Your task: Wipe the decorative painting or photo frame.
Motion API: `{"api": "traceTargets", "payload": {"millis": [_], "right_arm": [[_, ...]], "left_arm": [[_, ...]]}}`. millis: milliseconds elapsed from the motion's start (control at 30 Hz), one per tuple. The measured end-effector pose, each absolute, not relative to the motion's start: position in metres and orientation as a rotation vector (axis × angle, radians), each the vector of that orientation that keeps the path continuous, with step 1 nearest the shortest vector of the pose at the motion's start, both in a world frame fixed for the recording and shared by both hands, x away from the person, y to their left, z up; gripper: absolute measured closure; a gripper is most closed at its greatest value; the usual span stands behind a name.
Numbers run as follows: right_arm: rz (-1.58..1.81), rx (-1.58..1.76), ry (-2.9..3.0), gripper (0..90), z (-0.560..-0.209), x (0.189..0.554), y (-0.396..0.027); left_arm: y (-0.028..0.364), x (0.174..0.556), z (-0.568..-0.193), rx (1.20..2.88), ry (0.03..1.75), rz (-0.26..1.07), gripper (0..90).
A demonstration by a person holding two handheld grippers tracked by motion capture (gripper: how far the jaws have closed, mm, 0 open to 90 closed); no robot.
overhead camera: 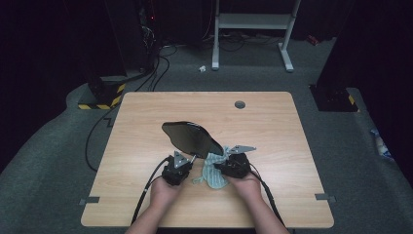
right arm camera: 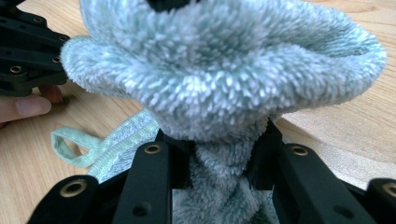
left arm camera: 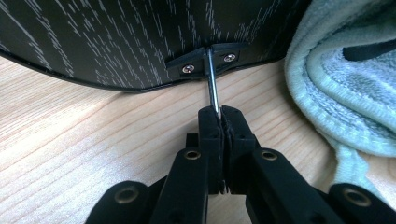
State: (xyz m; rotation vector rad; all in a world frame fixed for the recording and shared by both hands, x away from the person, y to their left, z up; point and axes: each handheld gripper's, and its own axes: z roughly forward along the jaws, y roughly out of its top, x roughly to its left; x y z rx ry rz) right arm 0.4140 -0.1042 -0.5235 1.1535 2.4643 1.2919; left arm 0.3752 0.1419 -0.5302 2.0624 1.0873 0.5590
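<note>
The right gripper [right arm camera: 219, 154] squeezed the fluffy blue cloth [right arm camera: 224, 70] beside the dark mirror [overhead camera: 191, 135]. The left gripper [left arm camera: 219, 121] pinched the mirror's thin metal rod [left arm camera: 213, 86] tight, low over the wooden table [overhead camera: 146, 112]

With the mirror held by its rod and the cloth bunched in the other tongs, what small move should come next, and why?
Probably press the cloth onto the mirror and wipe: the left tongs clamp its metal rod, the right tongs grip the cloth beside it.
</note>
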Motion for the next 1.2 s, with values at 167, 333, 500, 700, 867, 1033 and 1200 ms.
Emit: {"api": "traceTargets", "payload": {"millis": [167,333,500,700,867,1033,1200], "right_arm": [[1.261,1.073,2.424,66.5,-0.510,0.402,-0.107],[1.303,1.002,2.332,66.4,-0.482,0.383,-0.116],[1.338,0.968,2.302,66.4,-0.470,0.379,-0.120],[1.302,1.068,2.413,66.2,-0.501,0.401,-0.115],[1.307,1.141,2.458,66.3,-0.519,0.414,-0.106],[1.296,1.136,2.473,66.7,-0.522,0.416,-0.105],[1.282,1.086,2.441,67.0,-0.509,0.404,-0.110]], "left_arm": [[0.142,0.375,-0.530,2.061,1.088,0.553,88.1],[0.142,0.375,-0.530,2.061,1.088,0.553,88.1],[0.142,0.375,-0.530,2.059,1.092,0.553,88.1],[0.142,0.375,-0.530,2.059,1.092,0.558,88.0],[0.143,0.376,-0.530,2.055,1.096,0.545,87.8],[0.142,0.376,-0.531,2.056,1.095,0.550,87.9],[0.142,0.376,-0.530,2.058,1.095,0.556,88.2]]}}
